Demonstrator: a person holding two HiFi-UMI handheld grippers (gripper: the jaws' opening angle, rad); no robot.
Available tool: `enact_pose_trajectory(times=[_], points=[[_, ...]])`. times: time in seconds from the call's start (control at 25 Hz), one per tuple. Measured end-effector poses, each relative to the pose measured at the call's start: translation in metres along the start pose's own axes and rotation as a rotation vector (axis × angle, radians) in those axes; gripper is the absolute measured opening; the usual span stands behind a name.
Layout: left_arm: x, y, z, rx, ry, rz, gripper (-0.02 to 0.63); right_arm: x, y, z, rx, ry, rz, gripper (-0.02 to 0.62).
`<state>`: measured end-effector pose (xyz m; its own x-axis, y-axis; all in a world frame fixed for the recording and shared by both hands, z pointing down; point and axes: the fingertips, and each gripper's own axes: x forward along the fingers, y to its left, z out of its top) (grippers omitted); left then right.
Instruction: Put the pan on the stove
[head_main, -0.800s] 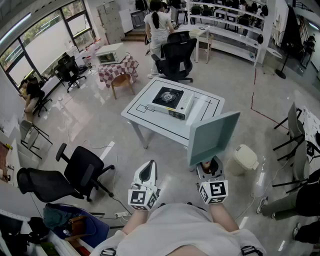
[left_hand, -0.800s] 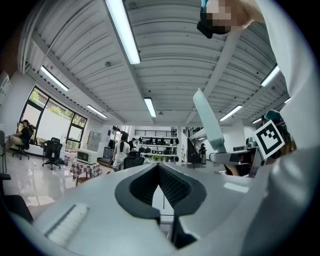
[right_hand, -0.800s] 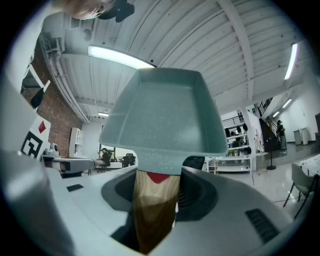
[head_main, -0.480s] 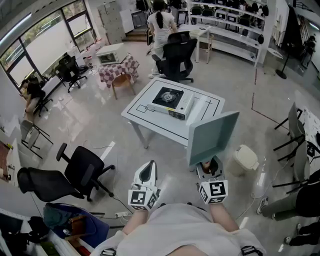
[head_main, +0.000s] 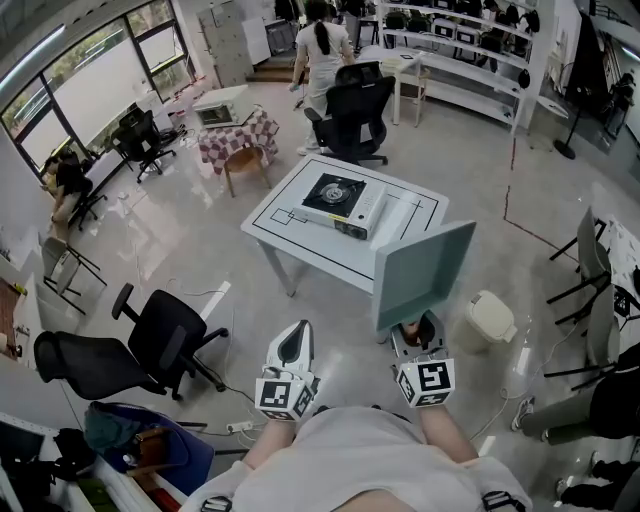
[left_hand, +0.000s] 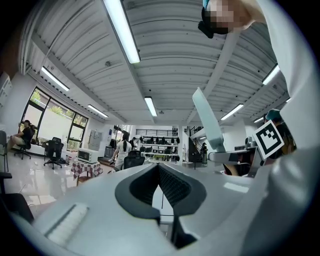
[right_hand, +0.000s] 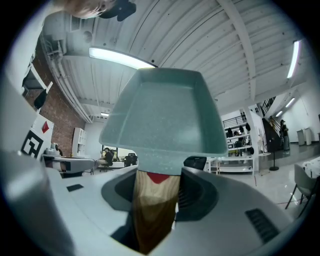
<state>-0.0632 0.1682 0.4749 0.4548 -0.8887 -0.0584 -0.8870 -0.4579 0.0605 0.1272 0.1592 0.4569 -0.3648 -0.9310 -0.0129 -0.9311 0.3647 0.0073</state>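
Left claw (left_hand: 159, 171) fills the foreground, pointing level across the room, its ribbed pads (left_hand: 172, 186) pressed together with nothing between them. Up to the right, the pan (left_hand: 207, 124) shows edge-on, a pale green slab tilting up towards the ceiling, and just beside it sits a black-and-white marker cube (left_hand: 270, 141). Long strip lights (left_hand: 121, 30) run across the ribbed ceiling. Down the room, a person in white (left_hand: 121, 150) stands back to us near a black chair (left_hand: 133, 161), shelves (left_hand: 160, 149) behind. Further left there's a microwave (left_hand: 82, 156) on a checked cloth, another chair (left_hand: 53, 150) and someone seated (left_hand: 22, 134) by the windows.
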Motion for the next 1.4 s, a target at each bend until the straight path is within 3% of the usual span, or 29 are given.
enact_pose_trajectory(times=[0.44, 0.72, 1.0, 1.4], points=[[0.016, -0.013, -0.003, 0.005, 0.009, 0.031, 0.011, 0.011, -0.024, -0.002, -0.01, 0.011, 0.038, 0.184], [0.041, 0.007, -0.011, 0.002, 0.02, 0.044, 0.011, 0.047, -0.032, -0.012, -0.005, 0.031, 0.046, 0.184], [0.102, 0.062, -0.033, -0.018, 0.041, 0.033, 0.011, 0.127, -0.037, -0.029, -0.023, 0.049, 0.043, 0.184], [0.239, 0.194, -0.035, -0.001, 0.065, -0.062, 0.011, 0.302, -0.036, -0.04, -0.038, 0.069, -0.018, 0.183]])
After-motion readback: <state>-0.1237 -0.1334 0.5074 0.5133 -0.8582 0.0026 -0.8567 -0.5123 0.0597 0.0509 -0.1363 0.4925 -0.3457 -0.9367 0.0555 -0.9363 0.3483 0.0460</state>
